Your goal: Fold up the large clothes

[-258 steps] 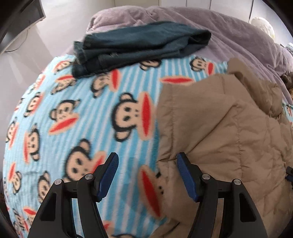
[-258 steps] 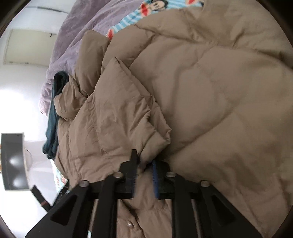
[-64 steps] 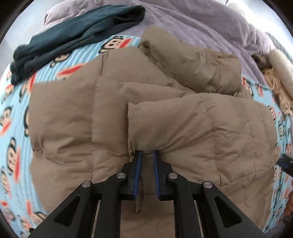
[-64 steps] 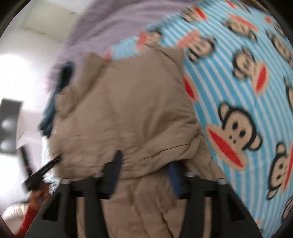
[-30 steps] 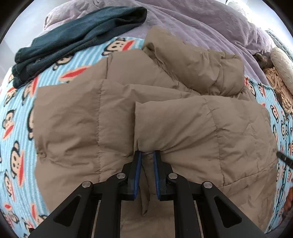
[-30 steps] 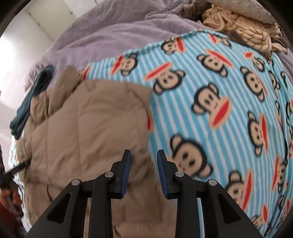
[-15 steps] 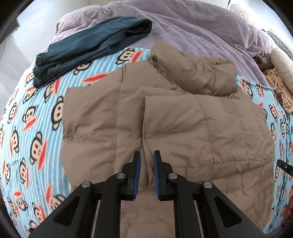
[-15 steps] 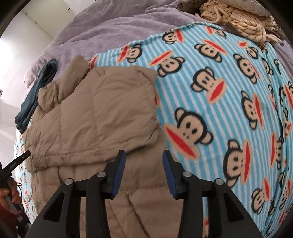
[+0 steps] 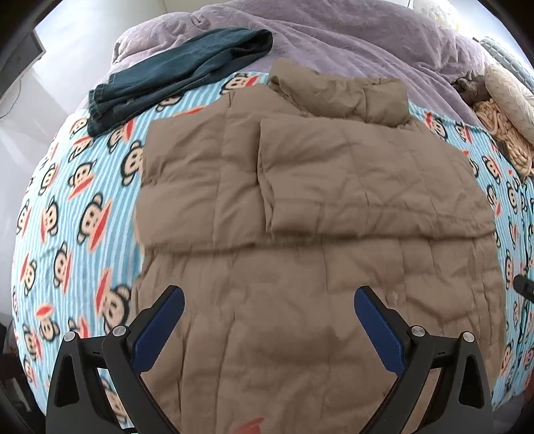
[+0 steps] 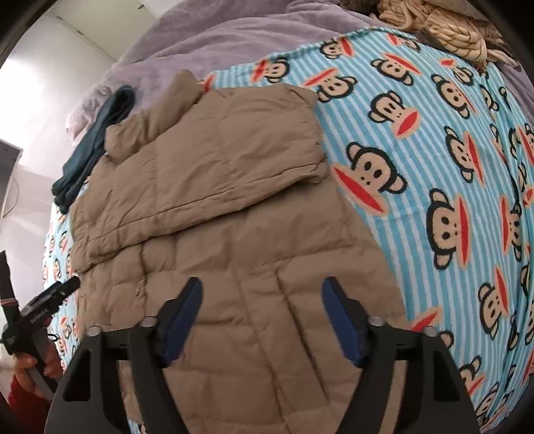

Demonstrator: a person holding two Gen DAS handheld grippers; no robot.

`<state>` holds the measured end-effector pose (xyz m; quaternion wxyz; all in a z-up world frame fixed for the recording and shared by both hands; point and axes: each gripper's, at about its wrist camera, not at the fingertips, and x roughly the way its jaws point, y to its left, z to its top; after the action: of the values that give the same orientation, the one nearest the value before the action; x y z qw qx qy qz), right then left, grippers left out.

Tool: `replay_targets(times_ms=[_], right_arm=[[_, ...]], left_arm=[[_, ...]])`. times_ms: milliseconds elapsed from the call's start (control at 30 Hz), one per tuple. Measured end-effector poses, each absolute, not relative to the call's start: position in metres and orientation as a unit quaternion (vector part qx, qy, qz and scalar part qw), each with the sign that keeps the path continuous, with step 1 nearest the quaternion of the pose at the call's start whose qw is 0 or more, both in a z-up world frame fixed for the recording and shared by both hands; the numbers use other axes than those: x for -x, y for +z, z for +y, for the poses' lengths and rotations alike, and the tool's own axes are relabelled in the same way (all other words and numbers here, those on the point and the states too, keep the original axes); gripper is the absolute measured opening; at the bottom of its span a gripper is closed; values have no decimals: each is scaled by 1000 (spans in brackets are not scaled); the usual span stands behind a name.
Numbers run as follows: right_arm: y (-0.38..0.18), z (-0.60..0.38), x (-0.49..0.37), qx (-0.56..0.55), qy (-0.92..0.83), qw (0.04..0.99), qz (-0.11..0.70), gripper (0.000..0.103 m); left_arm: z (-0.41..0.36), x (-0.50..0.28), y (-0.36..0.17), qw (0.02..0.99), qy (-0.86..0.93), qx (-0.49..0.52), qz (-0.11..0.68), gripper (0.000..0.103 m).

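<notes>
the bed is covered by a blue striped blanket (image 9: 83,240) printed with monkey faces, and a purple quilt (image 9: 350,36) lies bunched along its far side. on the blanket lies the tan puffer jacket (image 9: 317,207), spread flat with its collar toward the quilt and its hem toward me; both sleeves are folded in across the chest, the one on the right of my left camera's view overlapping the other at the middle. from my right camera the same jacket (image 10: 233,217) fills the left and centre, with bare blanket (image 10: 450,167) to its right. a folded pair of dark jeans (image 9: 180,70) rests beyond the jacket's left shoulder, partly on the quilt and partly on the blanket, apart from the jacket. a coil of beige rope or knit (image 10: 444,23) sits at the far right corner of the bed. my left gripper (image 9: 268,307) hangs above the lower half of the jacket, its jaws opening and standing wide, with nothing held between the blue pads. my right gripper (image 10: 262,293) hangs above the jacket's lower right part, jaws also opening, pads clear of the fabric. my left hand (image 10: 31,364) shows at the edge of the right camera's view, gripping its handle.
</notes>
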<state>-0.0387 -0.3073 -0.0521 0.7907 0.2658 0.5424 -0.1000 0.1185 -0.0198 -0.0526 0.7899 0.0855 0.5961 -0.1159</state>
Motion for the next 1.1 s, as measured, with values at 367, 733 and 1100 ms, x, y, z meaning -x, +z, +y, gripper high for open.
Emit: replay_targets(times_ms=[367, 733, 1100], right_arm=[[-25, -273, 74, -263, -86, 813, 511, 103], [-61, -256, 125, -349, -84, 750, 556, 103], [-79, -254, 171, -443, -91, 705, 546, 103]], left_arm=[[-14, -61, -32, 785, -124, -99, 599, 102], [18, -17, -48, 767, -117, -126, 618, 102], [51, 14, -66, 742, -115, -117, 650, 102]])
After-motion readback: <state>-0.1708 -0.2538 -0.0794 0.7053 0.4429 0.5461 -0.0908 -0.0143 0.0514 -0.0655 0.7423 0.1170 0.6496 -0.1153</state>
